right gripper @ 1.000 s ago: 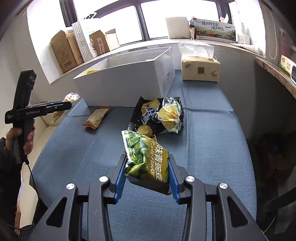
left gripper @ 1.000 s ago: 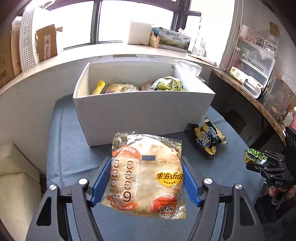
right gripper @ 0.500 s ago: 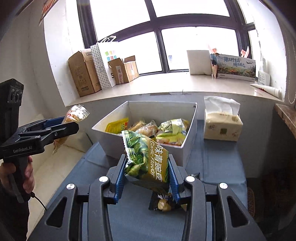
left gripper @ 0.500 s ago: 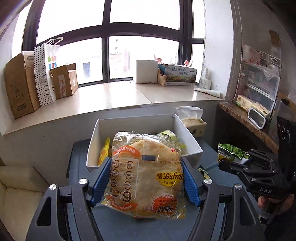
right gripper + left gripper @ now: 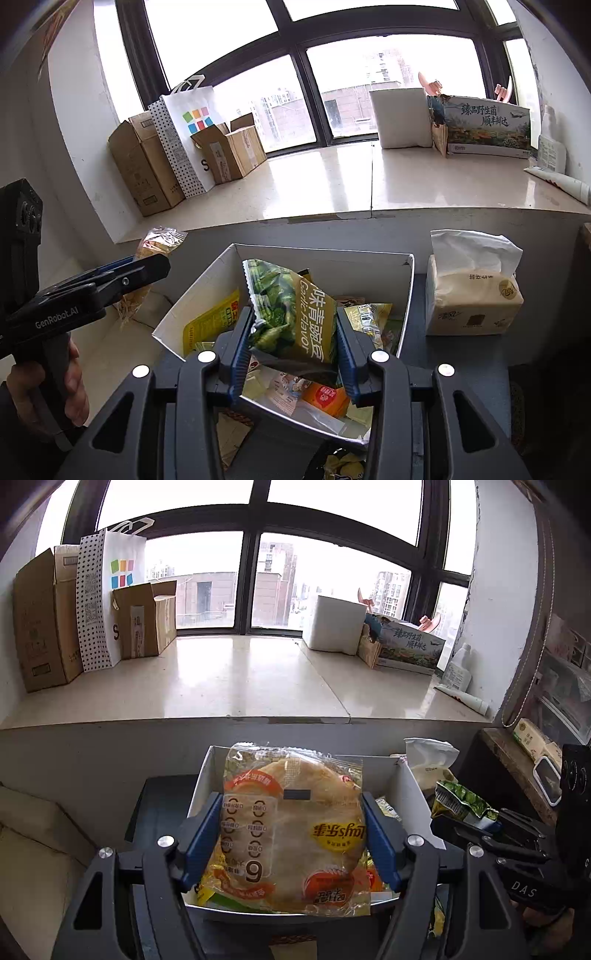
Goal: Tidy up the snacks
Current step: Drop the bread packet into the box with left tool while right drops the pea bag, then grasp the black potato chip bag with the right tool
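You had both hands loaded and poised over the drop. Your left gripper was clamped on the Lay's flatbread-style pack, its blue fingers pinching the clear wrapper by both side edges, label upside down toward the camera. Your right gripper pinched the green garlic-flavor pea bag, which stood upright and tilted slightly left. Both packs hung above the white box, already well filled with yellow, orange and green packets. I judged this the placing step: the next move called for lowering each pack inside the walls, then spreading the fingers. Beyond the box sat a tissue pack, with cardboard cartons on the window ledge behind.
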`<state>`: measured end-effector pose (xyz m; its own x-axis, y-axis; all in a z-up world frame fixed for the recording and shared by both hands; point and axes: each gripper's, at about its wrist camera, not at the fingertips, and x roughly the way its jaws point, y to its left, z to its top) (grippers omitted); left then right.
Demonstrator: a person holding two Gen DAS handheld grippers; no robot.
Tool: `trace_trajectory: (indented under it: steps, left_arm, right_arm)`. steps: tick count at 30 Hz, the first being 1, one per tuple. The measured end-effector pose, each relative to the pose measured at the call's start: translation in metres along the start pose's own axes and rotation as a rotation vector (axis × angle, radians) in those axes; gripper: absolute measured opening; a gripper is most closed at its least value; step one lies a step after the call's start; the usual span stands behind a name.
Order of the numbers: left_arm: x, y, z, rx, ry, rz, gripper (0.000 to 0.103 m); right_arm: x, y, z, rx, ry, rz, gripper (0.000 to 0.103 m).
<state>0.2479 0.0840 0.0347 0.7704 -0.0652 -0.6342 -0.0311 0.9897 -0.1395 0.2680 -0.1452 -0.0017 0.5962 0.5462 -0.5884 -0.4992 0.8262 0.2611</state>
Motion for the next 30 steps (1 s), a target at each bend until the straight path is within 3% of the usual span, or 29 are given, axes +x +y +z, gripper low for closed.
trace_trajectory:
  steps: [2, 4, 5, 6, 7, 8, 12, 20, 25, 30]
  left_arm:
    - [0.011, 0.005, -0.003, -0.027, 0.014, -0.021, 0.077]
    - [0.019, 0.009, -0.006, -0.041, 0.025, 0.004, 0.082]
    - [0.022, 0.01, -0.006, -0.043, 0.032, 0.016, 0.091]
    - [0.025, 0.011, -0.007, -0.048, 0.038, 0.021, 0.095]
    - [0.025, 0.012, -0.009, -0.054, 0.039, 0.017, 0.097]
    - [0.025, 0.015, -0.009, -0.061, 0.037, 0.017, 0.097]
    - [0.016, 0.013, -0.012, -0.027, 0.023, 0.046, 0.098]
    - [-0.049, -0.018, -0.025, 0.135, -0.138, 0.096, 0.102]
    - [-0.093, -0.023, -0.042, 0.078, -0.09, -0.018, 0.103]
    - [-0.126, -0.031, -0.081, 0.123, -0.126, 0.041, 0.103]
  right_arm:
    - [0.011, -0.001, 0.0, -0.009, 0.015, -0.033, 0.045]
    - [0.021, -0.004, 0.001, -0.021, 0.039, -0.065, 0.046]
    - [0.023, -0.007, 0.003, -0.021, 0.043, -0.076, 0.054]
    - [0.025, -0.011, 0.005, -0.01, 0.05, -0.083, 0.082]
    - [0.026, -0.015, 0.007, 0.009, 0.056, -0.079, 0.096]
    - [0.022, -0.019, 0.008, 0.029, 0.036, -0.077, 0.103]
    - [0.006, -0.027, 0.008, 0.058, -0.011, -0.065, 0.103]
    - [-0.033, -0.012, -0.002, 0.021, -0.077, -0.046, 0.103]
    - [-0.067, 0.01, -0.013, -0.08, -0.091, -0.101, 0.103]
    - [-0.105, 0.028, -0.046, -0.178, -0.121, -0.11, 0.103]
